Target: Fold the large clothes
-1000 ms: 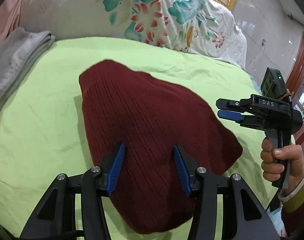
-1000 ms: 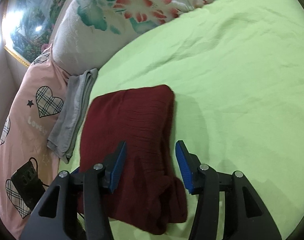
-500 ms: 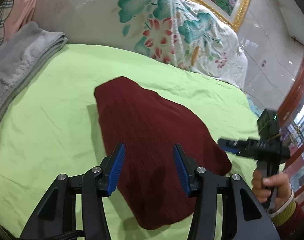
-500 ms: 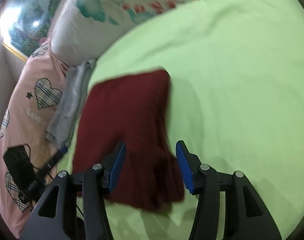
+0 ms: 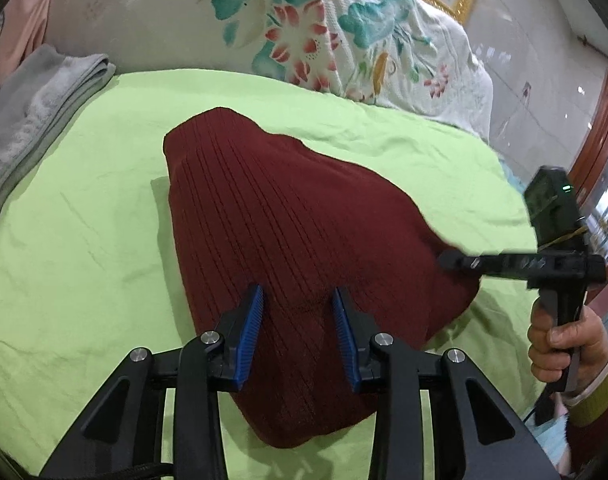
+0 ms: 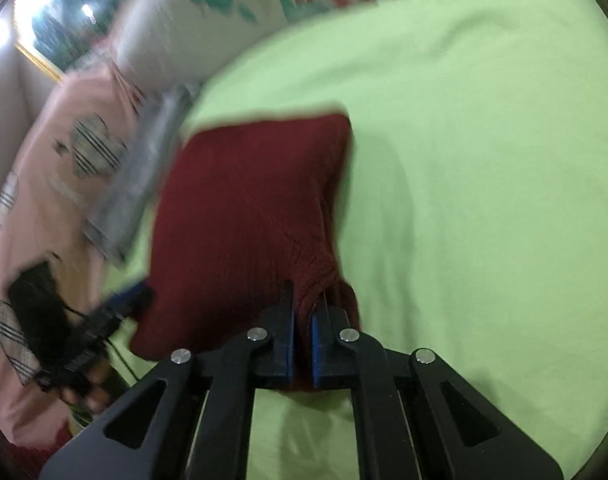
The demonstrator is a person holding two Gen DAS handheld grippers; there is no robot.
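On the green sheet (image 5: 84, 240), right gripper (image 6: 302, 344) pinches the folded maroon sweater's (image 5: 296, 216) edge, left gripper (image 5: 298, 330) gaping above; lift gently, keeping layers together

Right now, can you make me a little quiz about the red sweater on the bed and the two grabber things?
1. True or false: the right gripper is pinching an edge of the dark red sweater.
2. What lies under the sweater? A) a green sheet B) a wooden floor C) a blue rug
3. Fill in: the left gripper is ____, its blue fingers spread apart above the sweater.

Key: 1 true. 2 A. 3 open.
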